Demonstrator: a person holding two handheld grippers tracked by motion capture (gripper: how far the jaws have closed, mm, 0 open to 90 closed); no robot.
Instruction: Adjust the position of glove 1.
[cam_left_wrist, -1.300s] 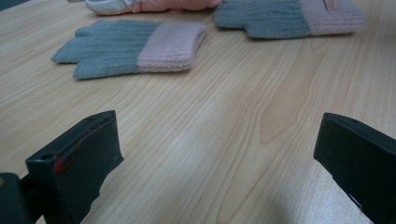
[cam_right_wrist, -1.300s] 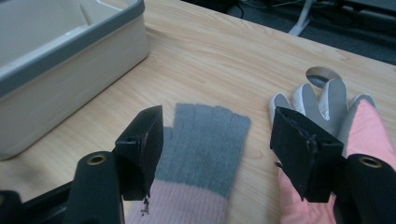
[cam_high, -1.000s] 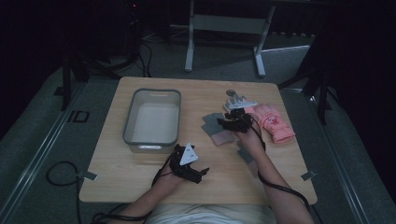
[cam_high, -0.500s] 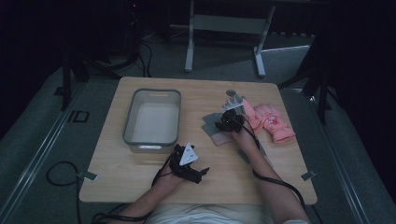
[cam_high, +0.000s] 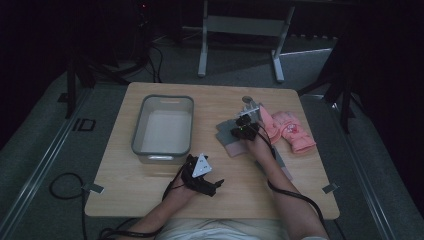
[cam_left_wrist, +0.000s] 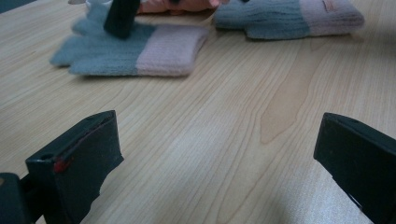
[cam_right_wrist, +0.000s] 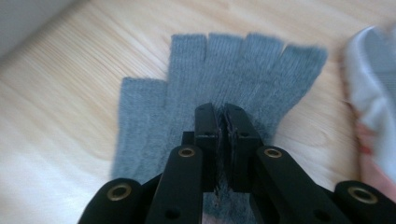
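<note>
A grey fingerless glove with a pink cuff lies flat on the wooden table, right of centre in the high view, where the glove sits under my right hand. My right gripper comes down on its palm with the jaws closed together, pinching the knit. In the high view the right gripper is over the glove's far end. My left gripper rests near the front edge, open and holding nothing. Between the left gripper's jaws is bare wood, with the glove lying farther off.
A grey bin with a pale inside stands left of centre. A pink glove lies at the right, a second grey-and-pink glove near it, and a white cloth item beside the grey glove.
My right gripper has shifted a little left and toward me, over the grey glove. The left gripper has stayed in place, open.
</note>
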